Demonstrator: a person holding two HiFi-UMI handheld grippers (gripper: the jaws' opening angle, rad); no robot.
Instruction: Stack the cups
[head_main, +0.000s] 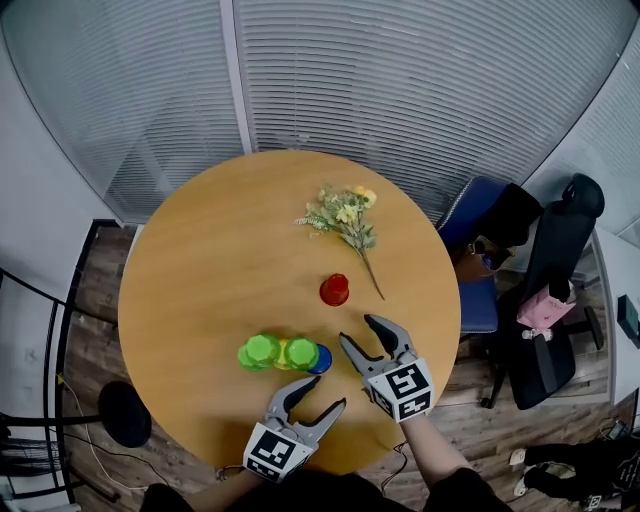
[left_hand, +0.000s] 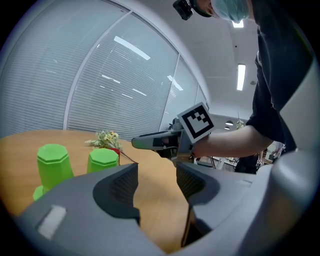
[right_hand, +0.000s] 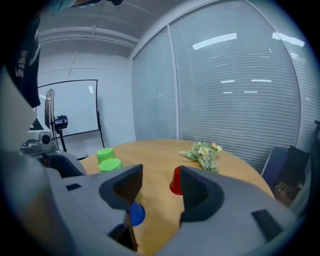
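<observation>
On the round wooden table (head_main: 200, 260) an upside-down red cup (head_main: 334, 290) stands alone near the middle. Nearer me, two green cups (head_main: 260, 351) (head_main: 300, 353) stand upside-down side by side, a bit of yellow shows between them, and a blue cup (head_main: 321, 359) touches their right side. My left gripper (head_main: 322, 393) is open and empty, just in front of this cluster. My right gripper (head_main: 358, 331) is open and empty too, right of the blue cup and in front of the red one. In the right gripper view the red cup (right_hand: 175, 181) and blue cup (right_hand: 135, 214) lie ahead of its jaws.
A sprig of artificial flowers (head_main: 345, 215) lies beyond the red cup. Office chairs (head_main: 540, 290) stand off the table's right edge. A window wall with blinds (head_main: 400, 80) runs behind, and a black round stand base (head_main: 125, 412) sits on the floor at left.
</observation>
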